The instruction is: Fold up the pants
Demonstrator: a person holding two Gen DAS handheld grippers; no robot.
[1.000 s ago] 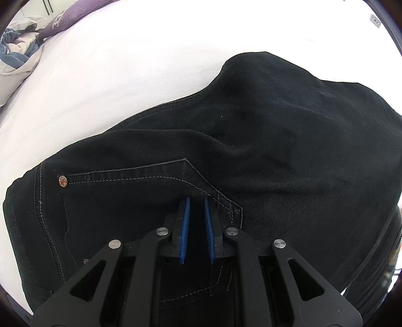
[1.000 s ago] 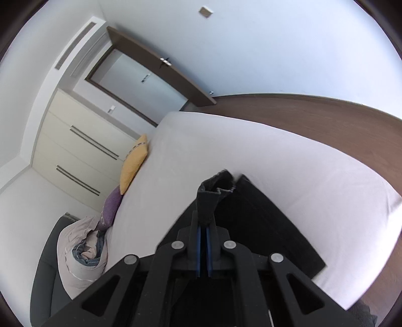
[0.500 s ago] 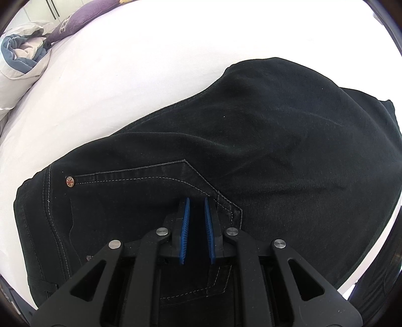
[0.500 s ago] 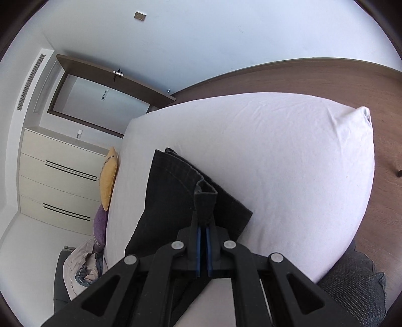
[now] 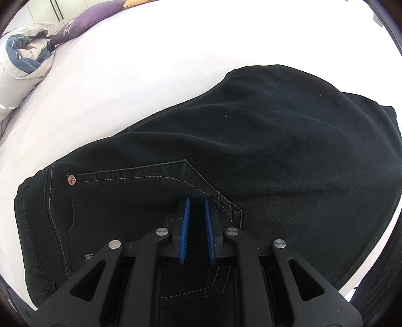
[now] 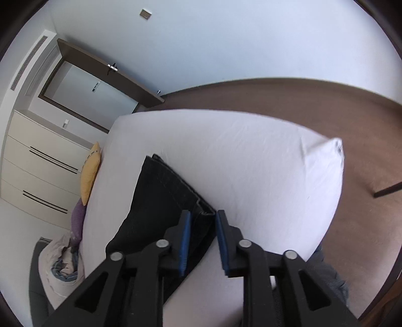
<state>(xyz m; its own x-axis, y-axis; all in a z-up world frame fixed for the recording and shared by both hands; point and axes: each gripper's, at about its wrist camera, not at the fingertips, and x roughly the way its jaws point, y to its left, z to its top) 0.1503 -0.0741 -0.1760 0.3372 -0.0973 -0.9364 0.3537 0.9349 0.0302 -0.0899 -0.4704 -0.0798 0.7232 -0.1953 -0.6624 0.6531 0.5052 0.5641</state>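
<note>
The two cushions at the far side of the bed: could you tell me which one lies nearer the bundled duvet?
The purple cushion; in the right wrist view it touches the bundled duvet, while the yellow cushion lies beyond it, toward the drawers.

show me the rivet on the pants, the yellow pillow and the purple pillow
rivet (image 5: 71, 180), left wrist view, on its round metal face at the pocket corner
yellow pillow (image 6: 91, 172), right wrist view, middle of its face
purple pillow (image 5: 85, 24), left wrist view, middle of its top

light: bright, even daylight flooding both views | glare: white sheet (image 5: 155, 83) blowing out, detail washing away | shadows: black pants (image 5: 276, 156) reading flat, folds barely showing | blur: right view smearing slightly | edges: fisheye bending, dark vignette ringing corners
</note>
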